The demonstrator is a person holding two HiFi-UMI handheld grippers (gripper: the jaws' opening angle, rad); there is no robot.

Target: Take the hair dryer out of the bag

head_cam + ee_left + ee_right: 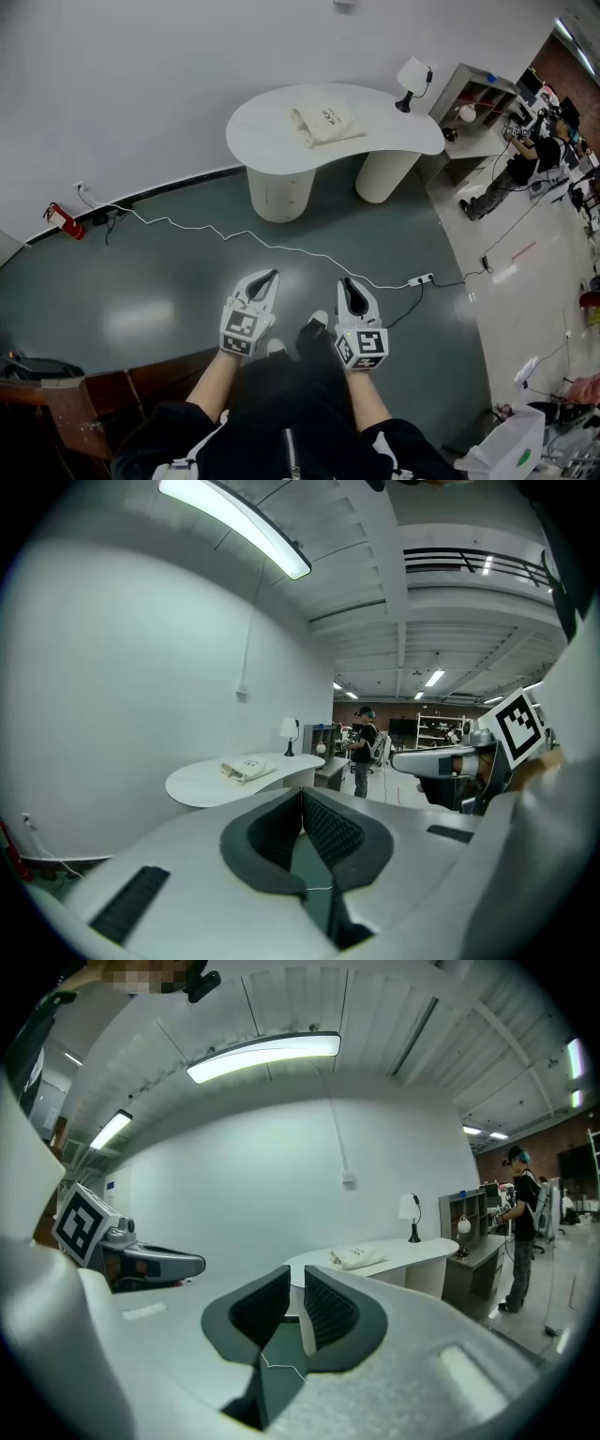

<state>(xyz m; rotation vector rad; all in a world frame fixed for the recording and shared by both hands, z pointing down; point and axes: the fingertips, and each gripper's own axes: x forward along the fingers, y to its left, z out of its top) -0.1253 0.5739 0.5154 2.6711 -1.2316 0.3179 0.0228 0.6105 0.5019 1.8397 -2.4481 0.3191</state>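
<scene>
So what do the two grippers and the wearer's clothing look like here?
Both the left gripper and right gripper have white moulded shells, dark ribbed pads and a cube of black-and-white square markers. The person wears a black zipped top.

Cream bag (326, 123) flat on table (272, 111)

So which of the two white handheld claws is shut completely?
The left claw: its dark ribbed pads meet, nothing between them. The right claw has its pads slightly apart, with an empty gap between.
</scene>
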